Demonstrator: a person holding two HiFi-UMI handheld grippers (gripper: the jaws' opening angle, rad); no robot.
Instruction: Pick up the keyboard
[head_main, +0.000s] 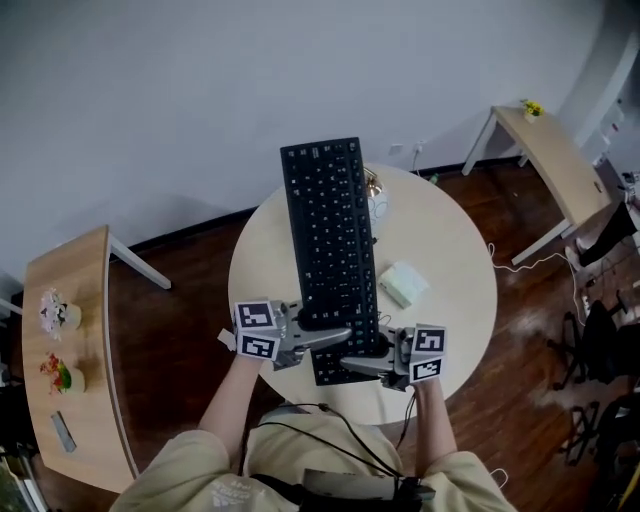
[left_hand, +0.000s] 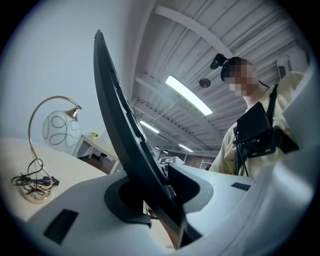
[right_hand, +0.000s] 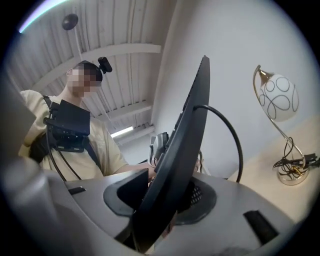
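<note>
The black keyboard is held up over the round tabletop, gripped at its near end. The left gripper and right gripper each have their fingers clamped on one side edge.

Black keyboard held up above the round table.

We see the left gripper clamped on the edge of the upright black keyboard. Globe lamp on tabletop left, person right.
</note>
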